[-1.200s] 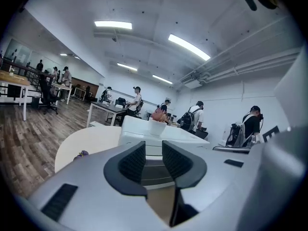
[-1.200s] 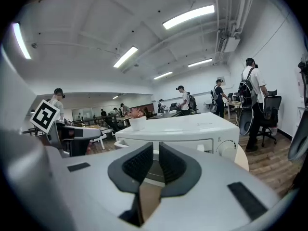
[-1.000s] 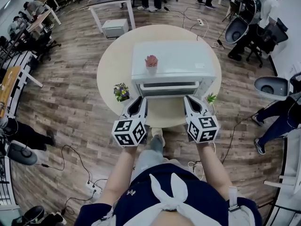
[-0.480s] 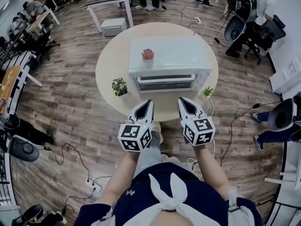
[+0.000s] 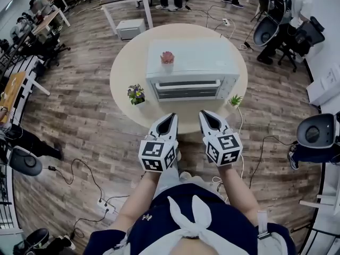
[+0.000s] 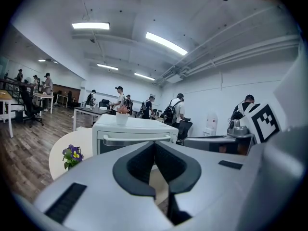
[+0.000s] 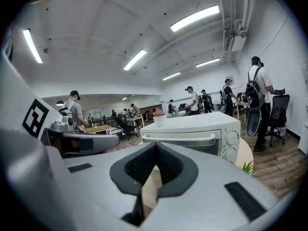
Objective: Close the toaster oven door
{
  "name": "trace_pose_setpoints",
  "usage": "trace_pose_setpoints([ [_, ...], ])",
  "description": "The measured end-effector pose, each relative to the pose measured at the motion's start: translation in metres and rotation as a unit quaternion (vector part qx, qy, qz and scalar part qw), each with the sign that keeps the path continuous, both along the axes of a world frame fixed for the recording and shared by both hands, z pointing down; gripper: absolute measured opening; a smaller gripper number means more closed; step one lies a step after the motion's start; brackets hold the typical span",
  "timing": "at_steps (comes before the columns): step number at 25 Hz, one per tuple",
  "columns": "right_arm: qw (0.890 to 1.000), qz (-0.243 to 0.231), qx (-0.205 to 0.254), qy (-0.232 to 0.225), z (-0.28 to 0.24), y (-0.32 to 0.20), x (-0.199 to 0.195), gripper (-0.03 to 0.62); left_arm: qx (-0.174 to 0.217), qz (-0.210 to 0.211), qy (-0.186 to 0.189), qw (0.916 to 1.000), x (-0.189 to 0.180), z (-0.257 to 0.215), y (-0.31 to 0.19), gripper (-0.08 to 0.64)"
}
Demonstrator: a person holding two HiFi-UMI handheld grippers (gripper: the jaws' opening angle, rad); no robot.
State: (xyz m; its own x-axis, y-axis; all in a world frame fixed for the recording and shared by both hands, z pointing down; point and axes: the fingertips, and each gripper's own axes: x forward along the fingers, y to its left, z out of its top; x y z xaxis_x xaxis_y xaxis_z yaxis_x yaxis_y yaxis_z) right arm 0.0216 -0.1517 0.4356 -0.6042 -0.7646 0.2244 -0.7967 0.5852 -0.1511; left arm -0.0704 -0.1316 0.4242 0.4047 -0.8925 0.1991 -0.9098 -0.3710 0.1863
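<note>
A white toaster oven (image 5: 192, 68) stands on a round beige table (image 5: 127, 65), its door up against the front with the bar handle (image 5: 187, 88) across it. My left gripper (image 5: 171, 116) and right gripper (image 5: 204, 114) hover side by side at the table's near edge, well short of the oven. Both are shut with nothing between the jaws. In the left gripper view the oven (image 6: 132, 131) sits ahead over the shut left gripper (image 6: 155, 145). The right gripper view shows the oven (image 7: 197, 129), its two knobs (image 7: 230, 144) and the shut right gripper (image 7: 155, 147).
A small pink potted plant (image 5: 167, 58) sits on the oven's top. A purple flower pot (image 5: 136, 95) stands left of the oven, a little green plant (image 5: 235, 100) right of it. Cables (image 5: 79, 177) lie on the wood floor. People, desks and chairs ring the room.
Both grippers have drawn back from the oven's front to the table's near edge. The left jaws have closed. The oven door stays up.
</note>
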Motion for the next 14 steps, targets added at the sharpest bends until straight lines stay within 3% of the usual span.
trace_pose_setpoints([
  [14,1.0,-0.002,-0.011,-0.007,0.01,0.009,-0.007,0.003,-0.001,0.0,-0.008,1.0,-0.009,0.004,0.004,0.021],
])
